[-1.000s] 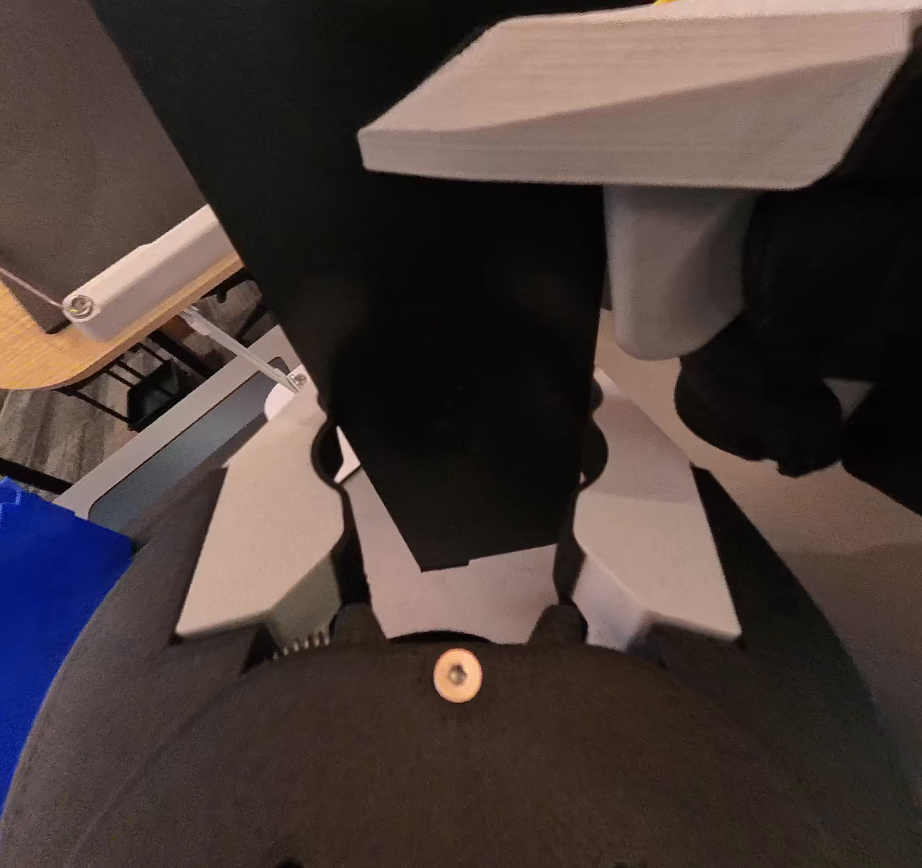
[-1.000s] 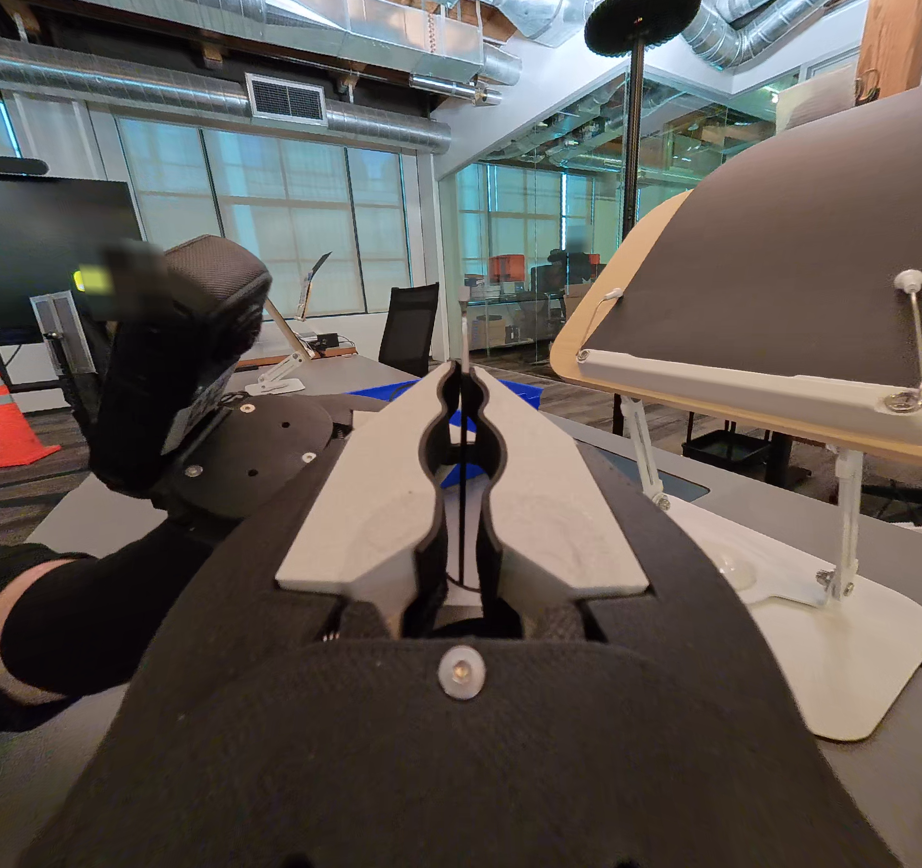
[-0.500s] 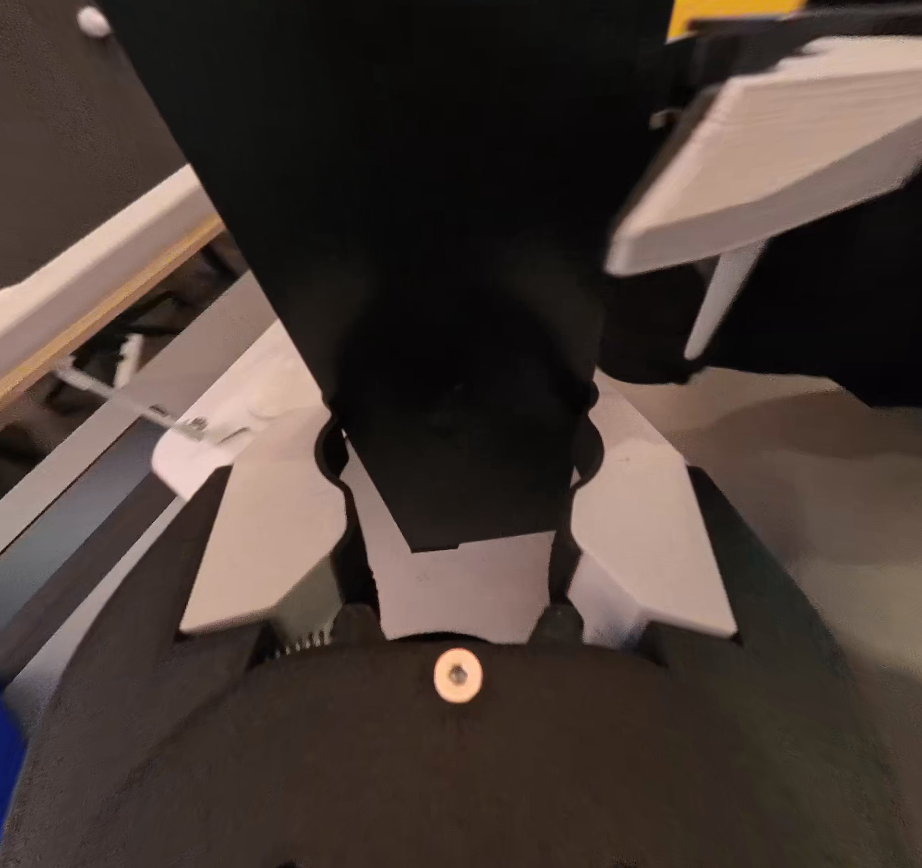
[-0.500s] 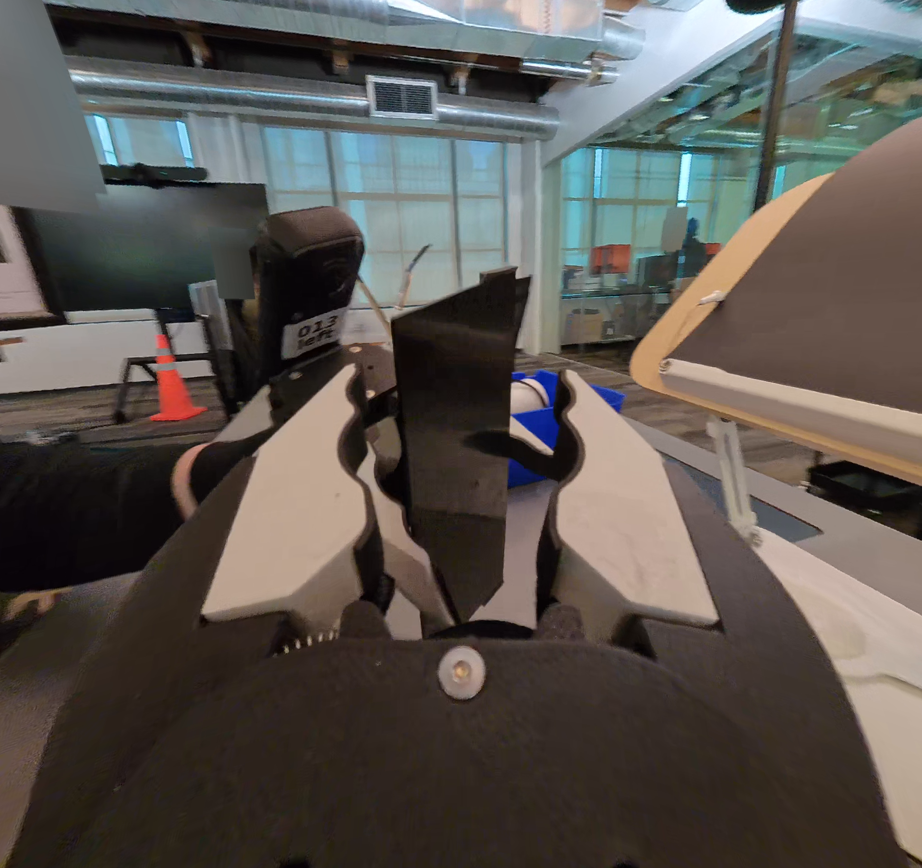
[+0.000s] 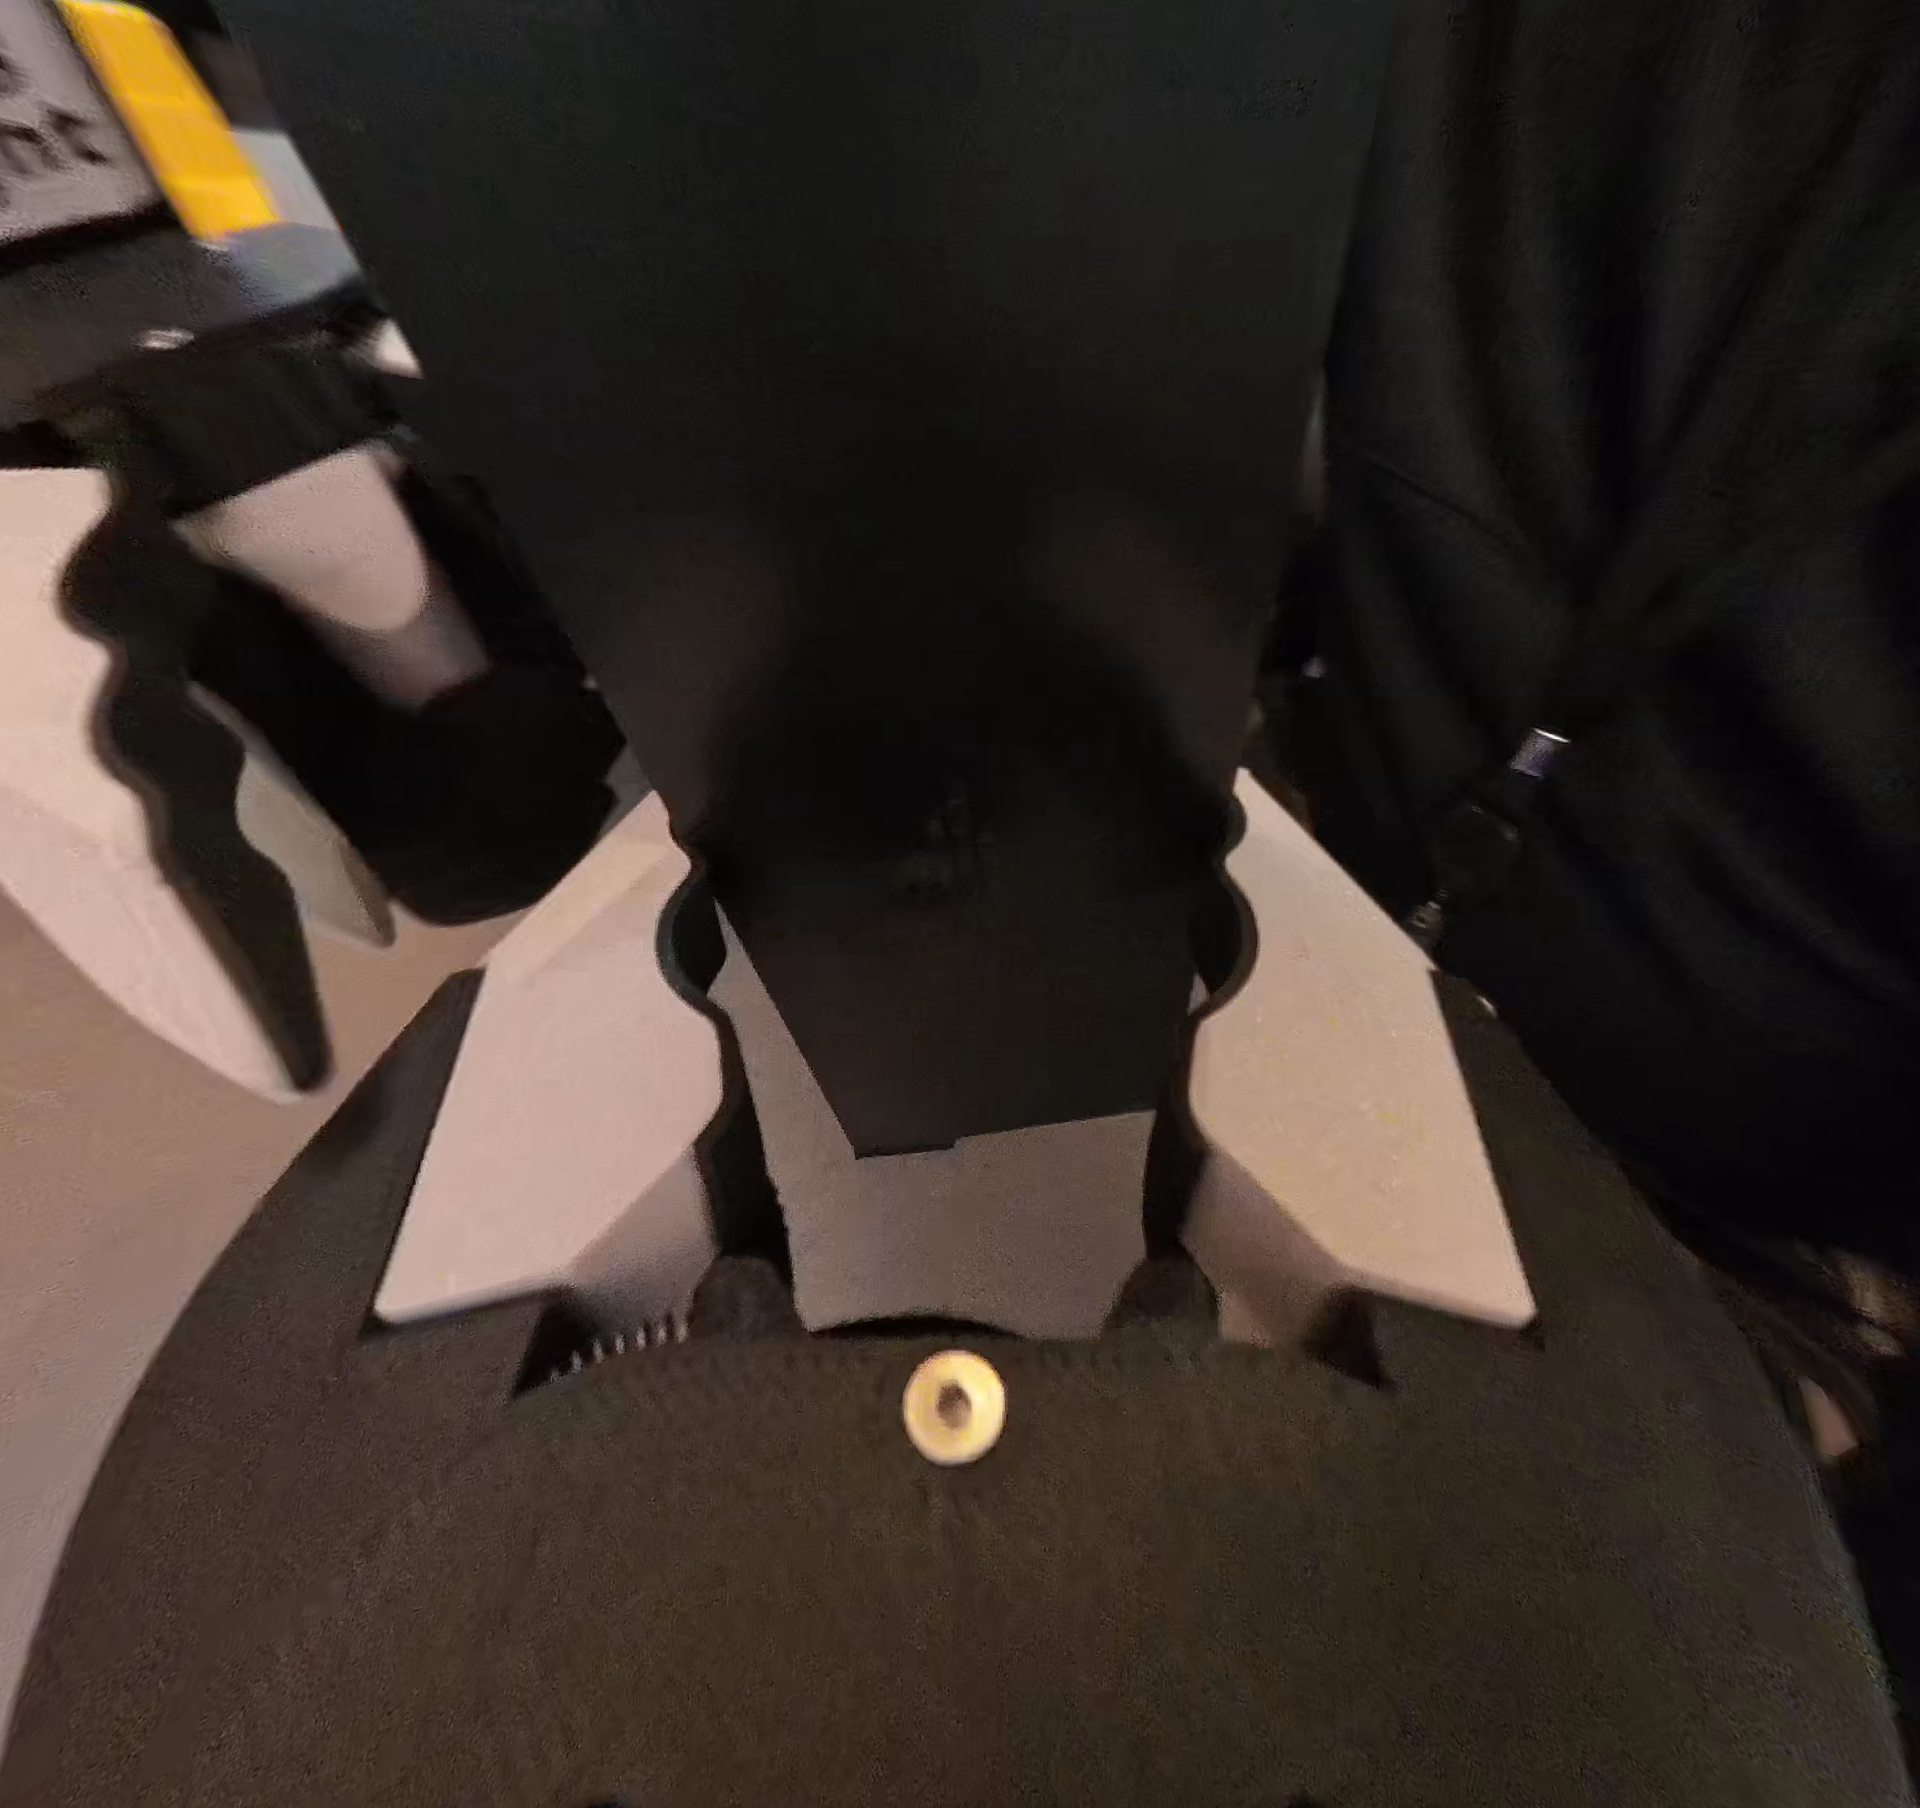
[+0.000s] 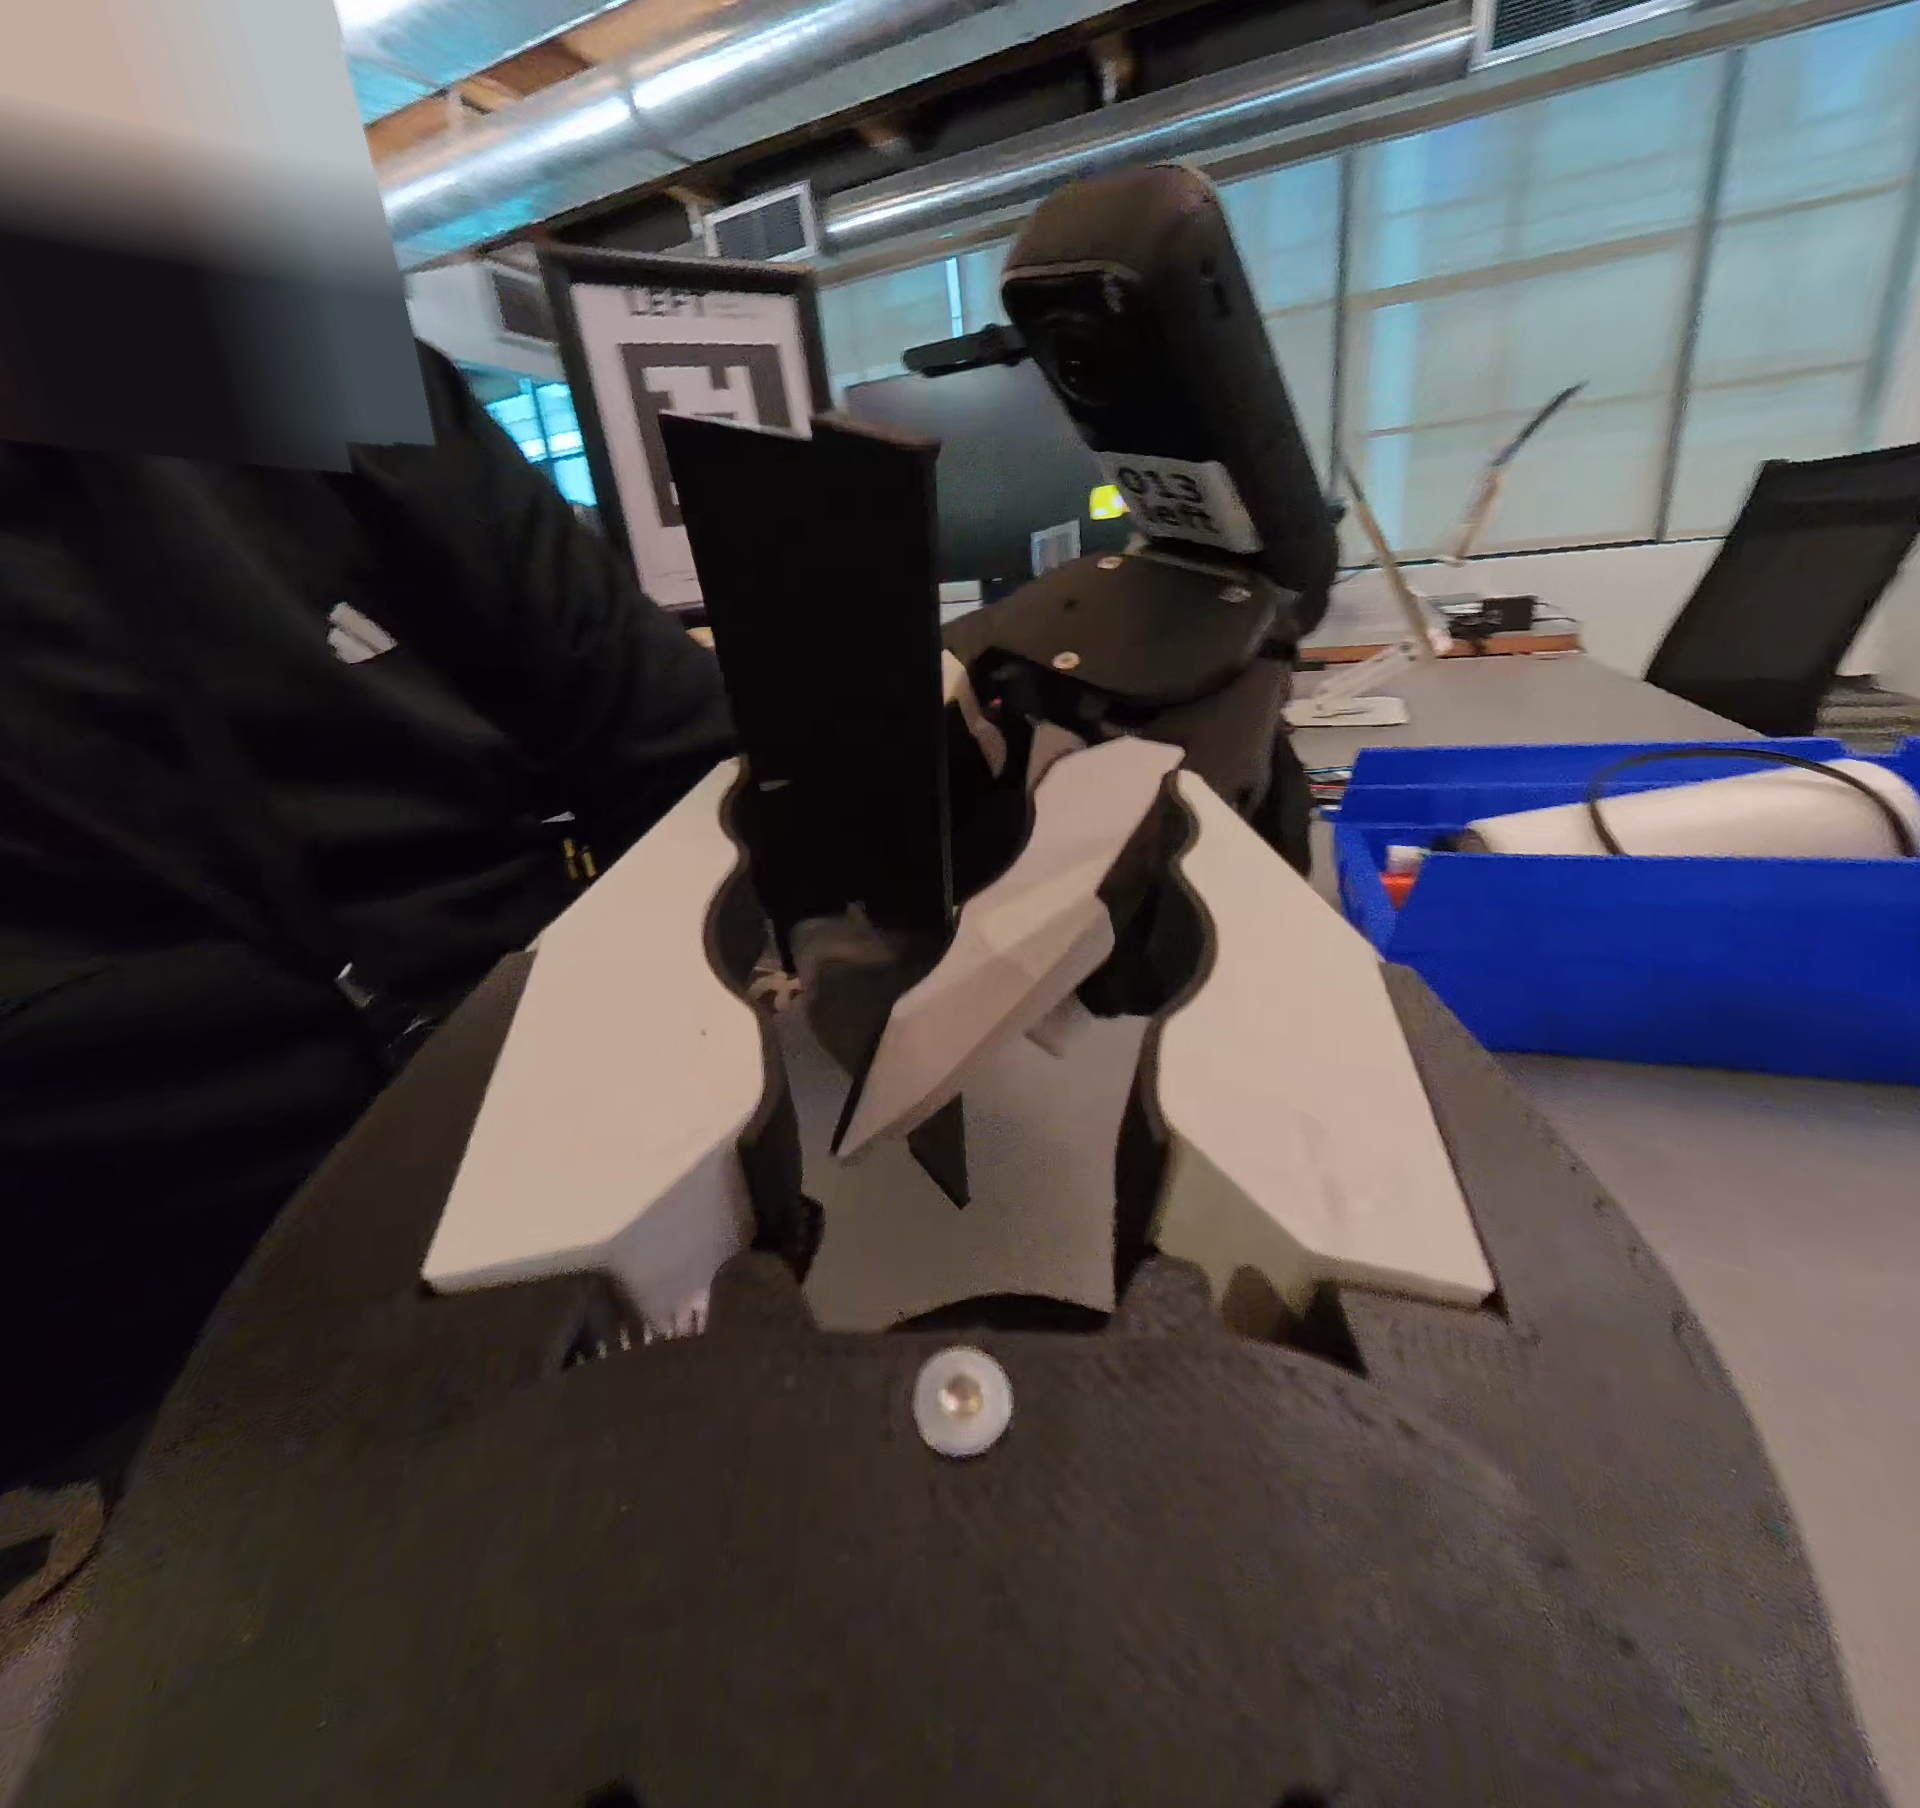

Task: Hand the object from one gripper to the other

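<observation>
1. Plate [image 5: 935, 408], black and flat, fills the left wrist view. Its side edges sit pinched between the left gripper [image 5: 956, 823] fingers. A white label with blurred print and a yellow patch [image 5: 166, 127] are at upper left.
2. In the right wrist view the right gripper [image 6: 956, 782] fingers are spread, gripping nothing. The plate stands upright between them beside one white finger [image 6: 997, 937] of the left gripper. A printed label [image 6: 1179, 506] sits on that gripper's camera, a square-pattern marker card [image 6: 691, 408] behind. A blue bin [image 6: 1621, 948] is at right.

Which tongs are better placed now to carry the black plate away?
Left. The left tongs seem closed on both edges of the black plate; the right tongs stand open around it.
</observation>
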`<state>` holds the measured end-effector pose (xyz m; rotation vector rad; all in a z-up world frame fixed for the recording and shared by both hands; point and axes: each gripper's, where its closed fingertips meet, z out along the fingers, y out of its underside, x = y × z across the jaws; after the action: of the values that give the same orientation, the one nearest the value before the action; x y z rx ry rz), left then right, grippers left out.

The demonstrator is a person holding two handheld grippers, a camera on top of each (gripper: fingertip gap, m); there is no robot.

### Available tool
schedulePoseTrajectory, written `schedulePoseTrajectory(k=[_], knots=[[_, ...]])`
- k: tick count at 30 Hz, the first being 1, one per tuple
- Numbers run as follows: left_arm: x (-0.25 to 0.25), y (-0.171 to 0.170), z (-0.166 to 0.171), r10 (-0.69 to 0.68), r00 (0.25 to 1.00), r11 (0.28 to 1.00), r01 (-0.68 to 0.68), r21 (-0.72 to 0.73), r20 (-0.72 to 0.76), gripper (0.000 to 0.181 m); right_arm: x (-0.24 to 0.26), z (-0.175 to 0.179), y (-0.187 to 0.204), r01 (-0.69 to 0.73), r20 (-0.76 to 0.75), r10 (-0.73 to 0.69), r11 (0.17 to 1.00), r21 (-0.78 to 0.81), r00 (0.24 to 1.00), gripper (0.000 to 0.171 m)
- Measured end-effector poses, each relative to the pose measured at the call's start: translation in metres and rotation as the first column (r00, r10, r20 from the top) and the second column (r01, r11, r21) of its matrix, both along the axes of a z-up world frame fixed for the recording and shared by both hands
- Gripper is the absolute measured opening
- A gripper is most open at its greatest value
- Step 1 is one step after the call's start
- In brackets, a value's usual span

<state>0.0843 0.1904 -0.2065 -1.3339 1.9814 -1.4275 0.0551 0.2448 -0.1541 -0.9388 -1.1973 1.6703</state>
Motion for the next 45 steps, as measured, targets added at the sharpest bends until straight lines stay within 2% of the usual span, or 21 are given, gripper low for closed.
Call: schedulePoseTrajectory(k=[5, 8, 12, 15, 16, 17, 23, 26, 29, 32, 35, 37, 40, 42, 45], knots=[[0.000, -0.019, -0.014, -0.118, 0.990, 0.992, 0.113, -0.062, -0.073, 0.091, -0.002, -0.004, -0.026, -0.115, 0.027, 0.113, 0.992, 0.060, 0.993, 0.044], [-0.001, -0.023, -0.019, -0.151, 0.984, 0.986, 0.142, -0.093, -0.099, 0.091, -0.001, -0.007, -0.038, -0.167, 0.045, 0.164, 0.982, 0.093, 0.985, 0.020], [-0.002, -0.026, -0.018, -0.176, 0.980, 0.979, 0.166, -0.118, -0.089, 0.091, 0.002, -0.006, -0.043, -0.186, 0.043, 0.182, 0.976, 0.112, 0.982, 0.014], [-0.003, -0.024, -0.012, -0.173, 0.983, 0.975, 0.162, -0.149, -0.066, 0.087, 0.006, 0.001, -0.043, -0.183, 0.013, 0.183, 0.975, 0.126, 0.983, 0.004], [-0.003, -0.020, -0.009, -0.152, 0.987, 0.978, 0.142, -0.155, -0.055, 0.083, 0.008, 0.004, -0.042, -0.171, -0.006, 0.173, 0.977, 0.129, 0.985, 0.000], [-0.003, -0.014, -0.008, -0.119, 0.992, 0.983, 0.111, -0.144, -0.046, 0.070, 0.010, 0.008, -0.037, -0.141, -0.019, 0.144, 0.982, 0.126, 0.989, 0.000], [-0.002, 0.026, 0.000, 0.129, 0.992, 0.988, -0.129, -0.083, 0.000, 0.079, 0.012, 0.013, -0.001, 0.047, -0.021, -0.046, 0.995, 0.087, 0.999, 0.000], [-0.001, 0.050, -0.003, 0.287, 0.958, 0.955, -0.288, 0.072, 0.031, 0.087, 0.014, 0.012, 0.019, 0.102, -0.006, -0.102, 0.995, -0.007, 0.995, 0.000], [-0.005, 0.089, -0.001, 0.474, 0.872, 0.803, -0.486, 0.344, 0.125, 0.095, 0.017, 0.007, 0.045, 0.157, 0.016, -0.156, 0.977, -0.148, 0.988, 0.000], [-0.014, 0.109, 0.012, 0.528, 0.810, 0.585, -0.565, 0.582, 0.256, 0.102, 0.024, 0.003, 0.072, 0.216, 0.022, -0.219, 0.931, -0.294, 0.975, 0.000], [-0.022, 0.115, 0.018, 0.487, 0.806, 0.304, -0.518, 0.800, 0.336, 0.109, 0.035, -0.002, 0.098, 0.281, 0.029, -0.296, 0.861, -0.423, 0.955, 0.000], [-0.025, 0.117, 0.018, 0.464, 0.802, 0.118, -0.476, 0.872, 0.375, 0.112, 0.045, -0.002, 0.113, 0.289, 0.011, -0.332, 0.805, -0.517, 0.943, 0.000], [-0.027, 0.122, 0.008, 0.416, 0.816, -0.129, -0.384, 0.914, 0.401, 0.106, 0.054, -0.006, 0.129, 0.288, 0.009, -0.363, 0.723, -0.629, 0.932, 0.000], [-0.025, 0.125, 0.001, 0.387, 0.828, -0.226, -0.343, 0.912, 0.407, 0.098, 0.056, -0.009, 0.135, 0.269, 0.007, -0.362, 0.679, -0.684, 0.932, 0.000], [-0.019, 0.128, -0.018, 0.361, 0.858, -0.269, -0.280, 0.922, 0.366, 0.088, 0.052, -0.016, 0.137, 0.250, 0.019, -0.344, 0.642, -0.725, 0.939, 0.000]])
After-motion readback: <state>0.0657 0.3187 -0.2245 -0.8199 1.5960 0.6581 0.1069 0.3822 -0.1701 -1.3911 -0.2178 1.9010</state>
